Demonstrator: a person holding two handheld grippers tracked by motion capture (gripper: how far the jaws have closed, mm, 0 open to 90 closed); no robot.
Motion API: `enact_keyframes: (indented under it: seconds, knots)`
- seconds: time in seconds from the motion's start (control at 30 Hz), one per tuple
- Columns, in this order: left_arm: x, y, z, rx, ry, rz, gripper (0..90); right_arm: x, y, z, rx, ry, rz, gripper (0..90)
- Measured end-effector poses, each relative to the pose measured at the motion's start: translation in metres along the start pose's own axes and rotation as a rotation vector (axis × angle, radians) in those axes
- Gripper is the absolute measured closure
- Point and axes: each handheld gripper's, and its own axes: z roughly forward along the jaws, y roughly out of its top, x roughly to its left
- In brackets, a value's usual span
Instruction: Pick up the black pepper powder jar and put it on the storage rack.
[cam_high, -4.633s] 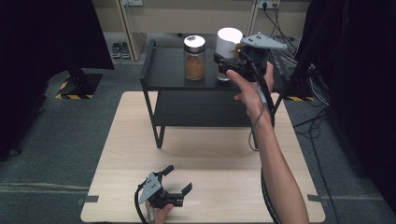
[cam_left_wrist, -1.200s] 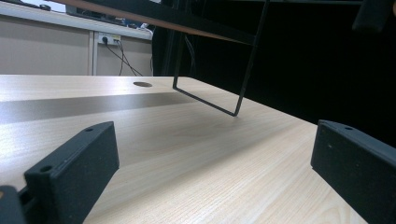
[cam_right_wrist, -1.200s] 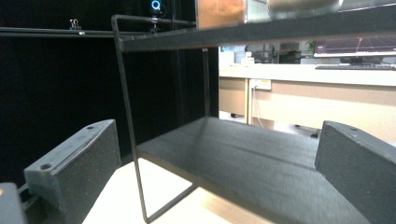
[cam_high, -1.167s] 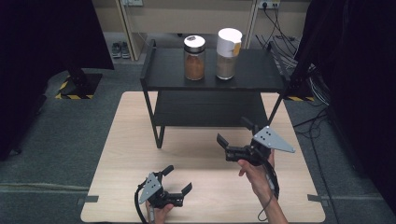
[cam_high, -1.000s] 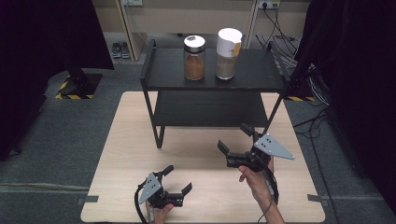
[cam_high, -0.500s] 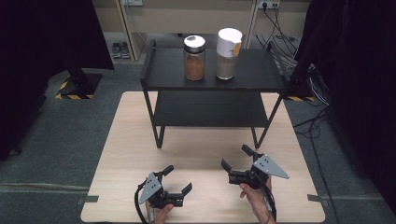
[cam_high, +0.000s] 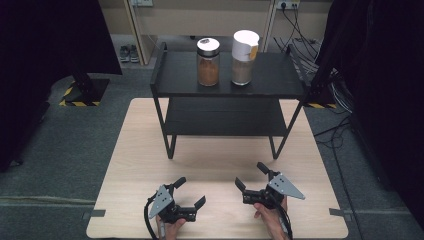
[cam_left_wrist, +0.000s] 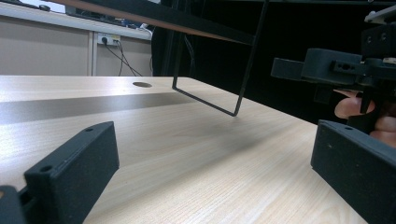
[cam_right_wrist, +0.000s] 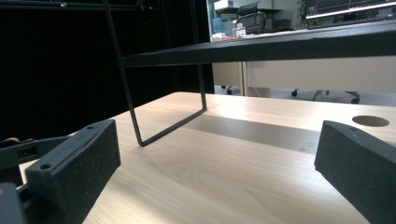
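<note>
Both tools released and empty, low on the near desk (cam_high: 150, 150): left tool (cam_high: 189, 192), right tool (cam_high: 248, 176); the two jars sit well apart from them on the rack's (cam_high: 300, 87) top shelf. Risk, as judged: a reach to the white-lidded jar (cam_high: 244, 57) could clip the rack's front rail or knock the brown-filled jar (cam_high: 208, 61) just beside it; both stand upright, tall, likely to tip.
</note>
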Motion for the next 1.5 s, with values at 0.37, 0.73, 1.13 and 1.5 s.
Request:
enact_keyframes:
  seconds: [0.37,0.73,1.13,1.5]
  knots:
    - [0.000,0.000,0.000,-0.003,0.000,-0.002,0.3,0.002,-0.014,-0.001,-0.001,-0.014,0.004,0.5]
    - [0.000,0.000,0.000,-0.002,0.001,-0.004,0.3,0.003,-0.020,0.001,0.002,-0.012,0.000,0.5]
    - [0.000,0.000,0.001,0.000,0.001,-0.006,0.3,0.003,-0.023,0.004,0.010,-0.009,0.006,0.6]
    - [0.000,0.000,0.001,0.001,0.001,-0.003,0.3,0.003,-0.023,0.003,0.010,-0.009,0.003,0.6]
